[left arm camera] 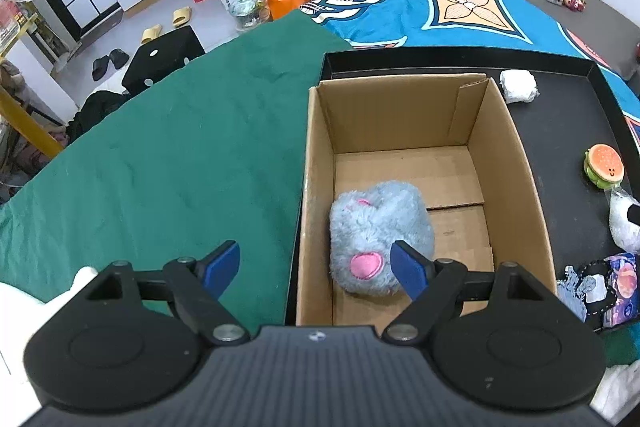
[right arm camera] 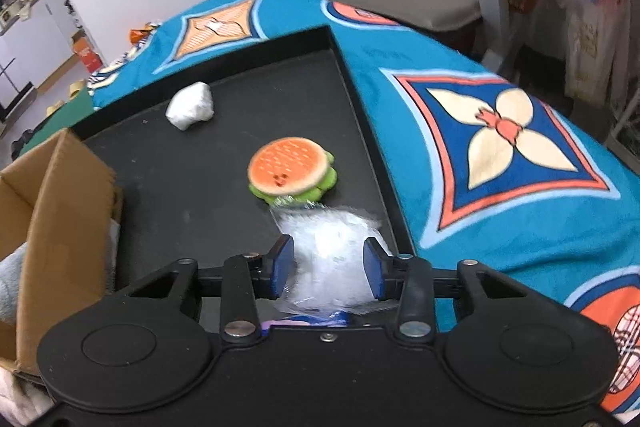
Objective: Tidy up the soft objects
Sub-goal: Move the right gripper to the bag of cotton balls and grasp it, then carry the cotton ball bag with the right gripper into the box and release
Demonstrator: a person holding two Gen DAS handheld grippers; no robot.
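Between our right gripper (right arm camera: 326, 269) pads sits a crinkly plastic-wrapped soft bundle (right arm camera: 328, 247); jaws apart, not visibly pressing; light, slippery, so we would grip its middle.

Our left gripper (left arm camera: 316, 269) stands wide apart, empty.

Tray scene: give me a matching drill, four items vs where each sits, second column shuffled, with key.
Items:
1. grey plush
2. burger plush
3. white bundle
4. clear bag

Places:
A. far part of the black tray, on its own
B. between the right gripper pads
C. inside the cardboard box
D. mid-tray, just beyond the clear bag

Pairs: 1-C, 2-D, 3-A, 4-B
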